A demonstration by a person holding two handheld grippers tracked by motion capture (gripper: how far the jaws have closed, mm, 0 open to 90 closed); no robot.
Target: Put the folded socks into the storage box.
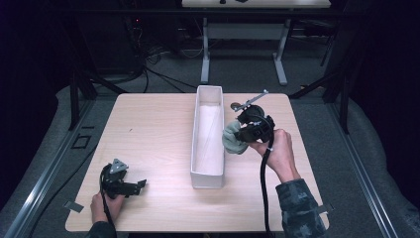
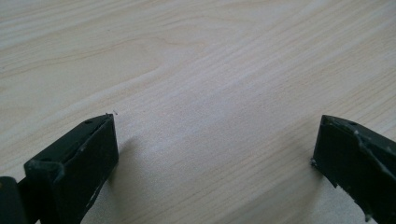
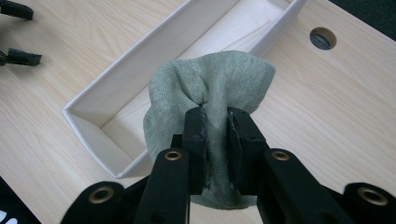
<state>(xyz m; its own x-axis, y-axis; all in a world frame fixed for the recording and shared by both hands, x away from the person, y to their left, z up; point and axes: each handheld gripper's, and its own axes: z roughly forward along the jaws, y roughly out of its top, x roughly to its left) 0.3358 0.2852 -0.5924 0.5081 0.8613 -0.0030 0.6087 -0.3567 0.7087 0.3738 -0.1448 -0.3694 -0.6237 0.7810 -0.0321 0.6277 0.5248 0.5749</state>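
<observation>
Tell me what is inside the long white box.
The white box looks empty: its pale bottom shows. The green cloth, pinched in the right gripper, hangs over the box's side and covers part of the inside.

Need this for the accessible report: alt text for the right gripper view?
The right gripper, jaws shut, pinches a bunched grey-green knitted cloth above the long white open box on the pale wooden table.

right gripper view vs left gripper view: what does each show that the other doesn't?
Right gripper view: the right gripper shut on a bunched green cloth, over the near end of a long white tray, with a round hole in the tabletop. Left gripper view: the left gripper, jaws wide apart, nothing between. Both: the light wooden table.
</observation>
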